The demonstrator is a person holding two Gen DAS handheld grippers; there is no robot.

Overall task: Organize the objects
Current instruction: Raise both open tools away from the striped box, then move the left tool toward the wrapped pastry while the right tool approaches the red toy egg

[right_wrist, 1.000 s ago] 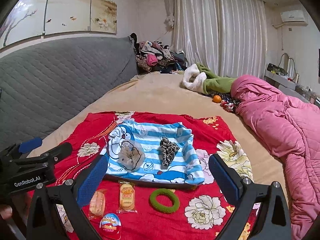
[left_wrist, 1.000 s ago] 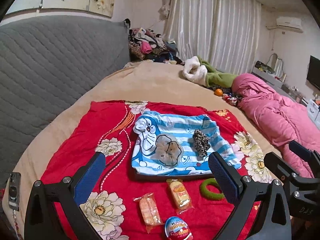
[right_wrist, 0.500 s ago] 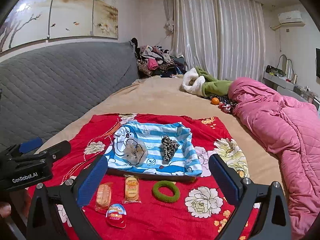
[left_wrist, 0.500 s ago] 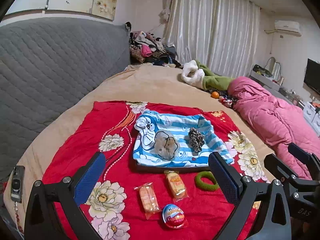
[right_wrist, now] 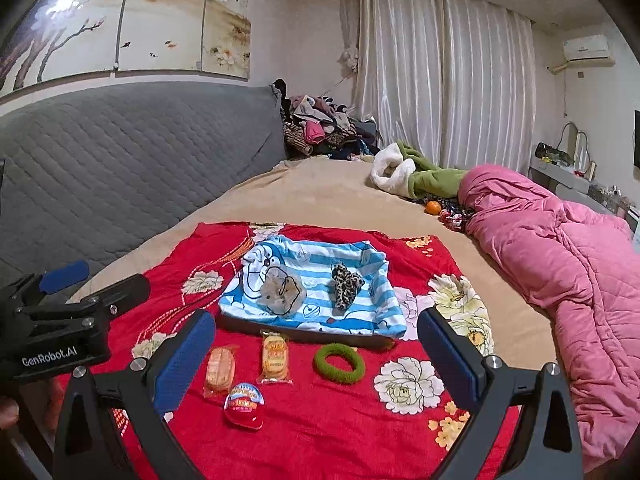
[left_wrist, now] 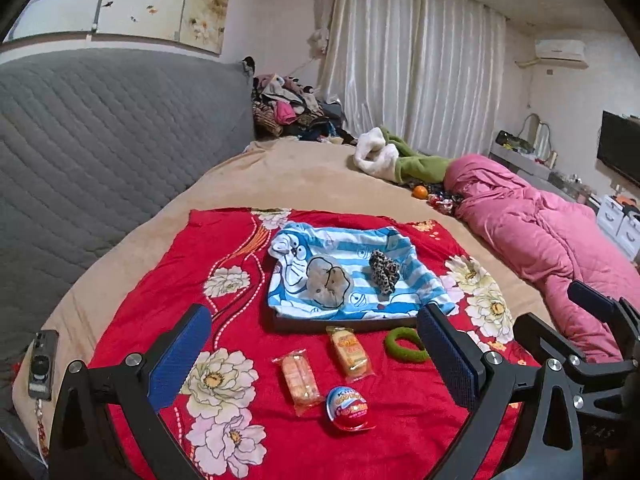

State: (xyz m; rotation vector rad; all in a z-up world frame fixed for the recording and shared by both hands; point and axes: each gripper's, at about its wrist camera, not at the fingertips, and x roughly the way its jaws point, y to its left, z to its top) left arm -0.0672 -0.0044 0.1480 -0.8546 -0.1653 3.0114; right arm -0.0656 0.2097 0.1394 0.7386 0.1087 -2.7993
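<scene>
On a red flowered cloth (left_wrist: 168, 296) lies a tray covered by a blue striped cartoon fabric (left_wrist: 344, 248) (right_wrist: 360, 312), holding a beige scrunchie (left_wrist: 328, 286) (right_wrist: 282, 294) and a leopard scrunchie (left_wrist: 383, 271) (right_wrist: 345, 284). In front of it lie two wrapped snack cakes (left_wrist: 348, 354) (left_wrist: 299, 378), a green scrunchie (left_wrist: 404, 346) (right_wrist: 339, 363) and a chocolate egg (left_wrist: 347, 407) (right_wrist: 244, 404). My left gripper (left_wrist: 316, 364) is open and empty above the snacks. My right gripper (right_wrist: 316, 364) is open and empty, above the same items.
A grey quilted headboard (left_wrist: 100, 152) runs along the left. A pink duvet (right_wrist: 560, 248) lies at right, a clothes pile (right_wrist: 320, 124) at the back, an orange (left_wrist: 420, 191) beyond the cloth. A phone (left_wrist: 42, 364) rests at the bed's left edge.
Both grippers have drawn back and risen, so the tray and items look farther away. Jaws stay open. No object has moved.
</scene>
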